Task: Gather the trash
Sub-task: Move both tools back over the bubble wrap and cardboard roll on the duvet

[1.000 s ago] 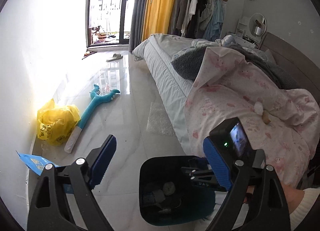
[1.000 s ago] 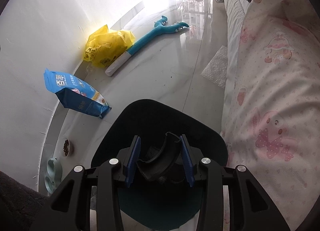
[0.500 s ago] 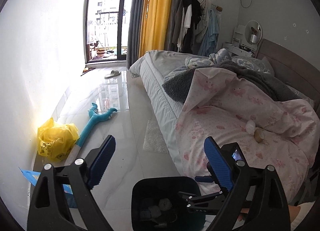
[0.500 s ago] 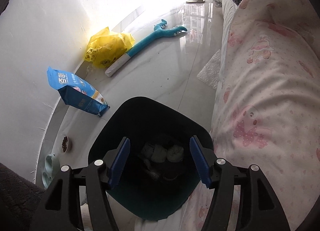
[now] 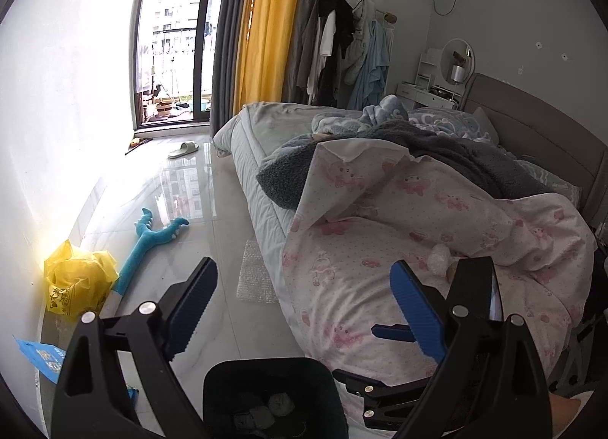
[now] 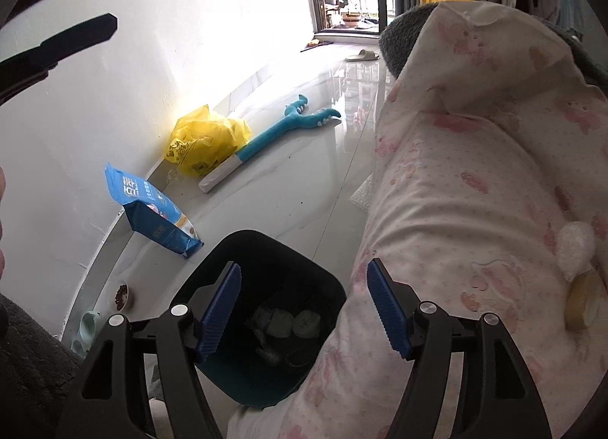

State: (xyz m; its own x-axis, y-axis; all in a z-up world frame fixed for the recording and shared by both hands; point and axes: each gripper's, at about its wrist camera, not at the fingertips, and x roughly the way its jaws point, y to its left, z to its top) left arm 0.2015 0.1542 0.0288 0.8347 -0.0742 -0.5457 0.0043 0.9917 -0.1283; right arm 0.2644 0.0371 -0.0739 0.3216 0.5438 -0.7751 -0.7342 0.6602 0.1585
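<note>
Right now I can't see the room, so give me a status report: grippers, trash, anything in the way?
Both grippers empty: left gripper open, right gripper jaws just opened. Black plastic trash bin holds crumpled scraps. White crumpled wad on pink quilt. Path clear.

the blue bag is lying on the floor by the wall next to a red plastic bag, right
Not quite: the plastic bag beside the blue bag is yellow, not red, as the right wrist view shows. The rest holds: both lie on the floor by the wall.

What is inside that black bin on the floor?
The bin holds a few pale crumpled wads and some darker scraps at the bottom. What lies under them is hidden in shadow, and the quilt covers its right side.
</note>
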